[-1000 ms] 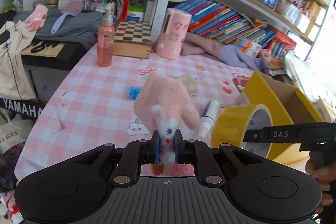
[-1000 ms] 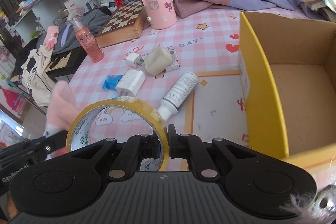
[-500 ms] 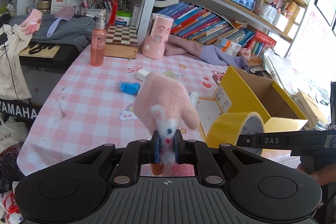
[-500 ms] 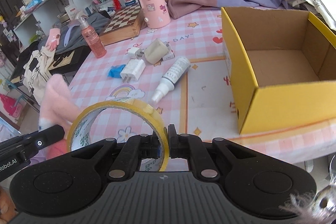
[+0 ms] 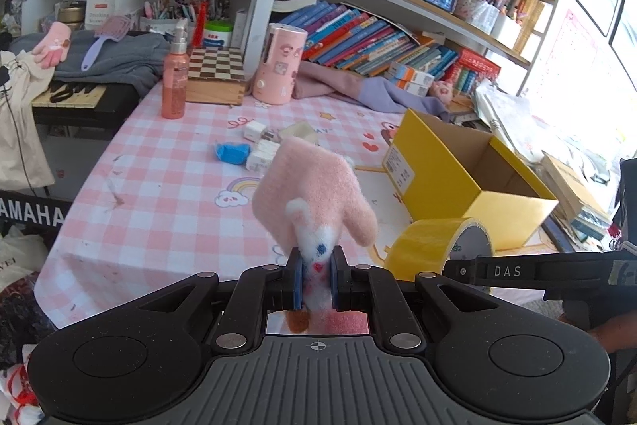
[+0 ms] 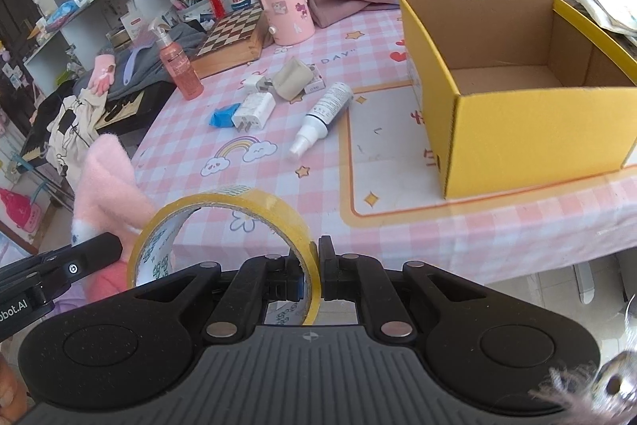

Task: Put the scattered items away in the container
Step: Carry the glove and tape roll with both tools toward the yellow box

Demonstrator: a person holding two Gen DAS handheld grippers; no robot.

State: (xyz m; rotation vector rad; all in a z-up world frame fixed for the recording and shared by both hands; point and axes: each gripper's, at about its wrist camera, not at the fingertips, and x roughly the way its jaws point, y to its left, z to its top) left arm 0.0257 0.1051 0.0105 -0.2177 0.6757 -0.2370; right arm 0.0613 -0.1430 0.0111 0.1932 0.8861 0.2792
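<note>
Pink glove clamped in L gripper; yellow tape roll pinched by R gripper. Yellow box seen ahead-right, empty.

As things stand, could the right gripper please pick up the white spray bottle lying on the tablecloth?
Probably not yet: the right gripper is shut on the yellow tape roll, though nothing blocks the white spray bottle.

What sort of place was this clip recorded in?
Probably a lived-in study or bedroom: crowded bookshelves, a table under a pink checked cloth, and a keyboard beside it.
</note>
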